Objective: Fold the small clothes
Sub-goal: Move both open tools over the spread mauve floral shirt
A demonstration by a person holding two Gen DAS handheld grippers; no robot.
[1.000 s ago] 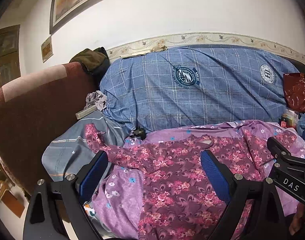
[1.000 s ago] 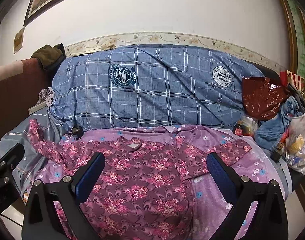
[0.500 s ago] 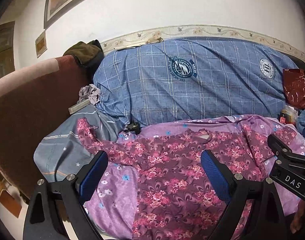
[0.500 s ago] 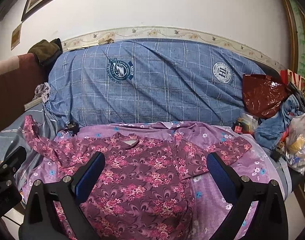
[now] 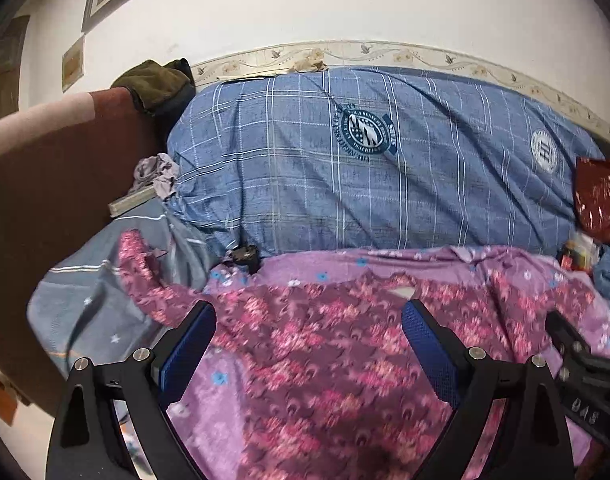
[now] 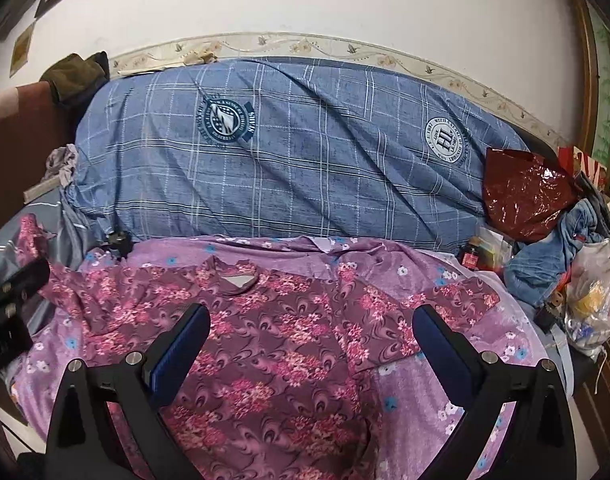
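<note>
A maroon floral top [image 6: 289,332] lies spread face up on a lilac flowered sheet [image 6: 433,392], neckline toward the back, one sleeve [image 6: 417,300] out to the right and the other sleeve [image 5: 145,276] reaching left onto a grey pillow. In the left wrist view the top [image 5: 329,344] is blurred. My left gripper [image 5: 309,316] hovers open above its left half, nothing between the blue pads. My right gripper [image 6: 311,318] hangs open over the top's middle, empty. Each gripper shows at the edge of the other's view.
A big blue plaid bolster [image 6: 289,156] runs along the wall behind the top. A brown headboard [image 5: 53,208] stands at left. A grey pillow [image 5: 105,296] lies beside it. At right sit a dark red bag [image 6: 525,196], blue cloth [image 6: 553,248] and a clear plastic bag [image 6: 597,300].
Both grippers have drifted slightly left and tilted up, so the scene sits lower and further right in each view. The top has not moved. Both stay open.
</note>
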